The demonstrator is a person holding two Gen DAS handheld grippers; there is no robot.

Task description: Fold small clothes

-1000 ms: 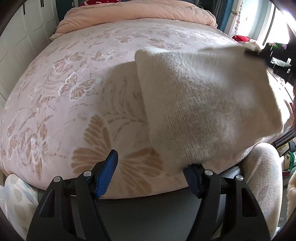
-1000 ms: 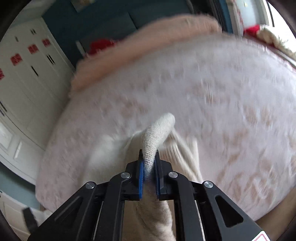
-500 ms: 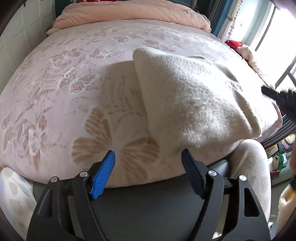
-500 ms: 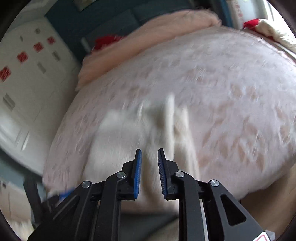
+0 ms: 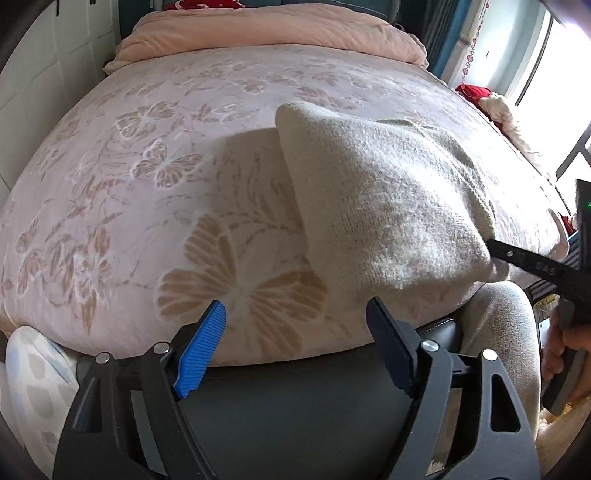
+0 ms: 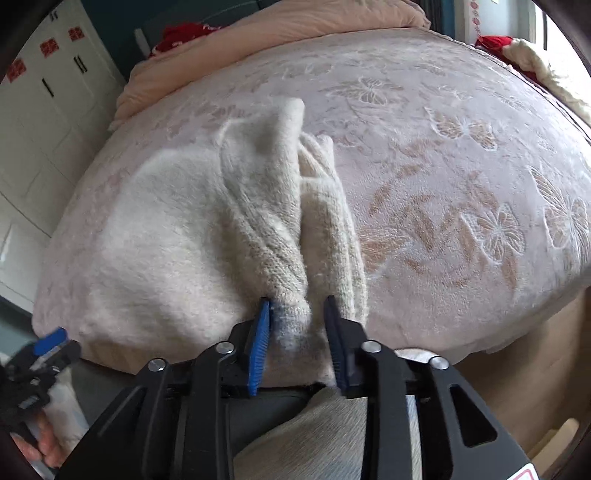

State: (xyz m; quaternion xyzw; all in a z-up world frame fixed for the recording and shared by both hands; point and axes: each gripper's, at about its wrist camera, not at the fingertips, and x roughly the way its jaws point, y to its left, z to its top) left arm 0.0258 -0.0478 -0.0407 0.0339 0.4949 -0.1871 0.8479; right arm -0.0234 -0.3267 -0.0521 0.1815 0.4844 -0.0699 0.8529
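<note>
The right gripper [image 6: 297, 317] stands half parted around a bunched ridge of the cream knit garment [image 6: 177, 229] at the bed's [image 6: 461, 155] near edge. One pad touches the wool, but the jaws are not clamped on it, probably so it can take this edge for a fold. The left gripper [image 5: 295, 325] hangs wide apart and empty over the near edge, with the garment's near-left corner just beyond its right finger. Farther in, the garment lies in layers, well short of the pink duvet [image 5: 266, 29] at the far end.
</note>
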